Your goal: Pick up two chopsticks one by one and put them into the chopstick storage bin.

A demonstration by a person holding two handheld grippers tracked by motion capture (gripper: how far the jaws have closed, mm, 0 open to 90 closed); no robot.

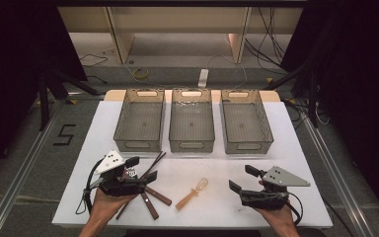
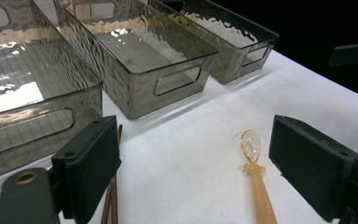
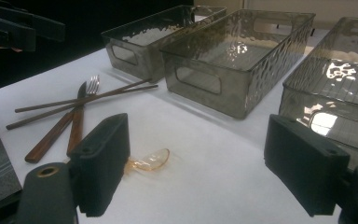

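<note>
An amber plastic spoon [image 1: 192, 193] lies on the white table [image 1: 212, 163] between my two grippers. Left of it lie two dark chopsticks [image 1: 154, 162], crossed over a wooden-handled knife and fork [image 1: 153, 197]. My left gripper [image 1: 141, 169] hovers over this cutlery, open, with nothing between its pads. In the left gripper view the spoon [image 2: 256, 182] lies just ahead of the open left gripper [image 2: 200, 172]. My right gripper [image 1: 243, 178] stands open and empty at the front right. In its view the right gripper [image 3: 205, 168] faces the spoon's bowl [image 3: 151, 160], the chopsticks [image 3: 84, 100] and the fork [image 3: 89, 86].
Three empty translucent grey bins stand side by side at the back of the table: left bin [image 1: 138, 144], middle bin [image 1: 192, 145], right bin [image 1: 249, 146]. Bare white table lies between bins and grippers. Beyond the table are floor, cables and dark stands.
</note>
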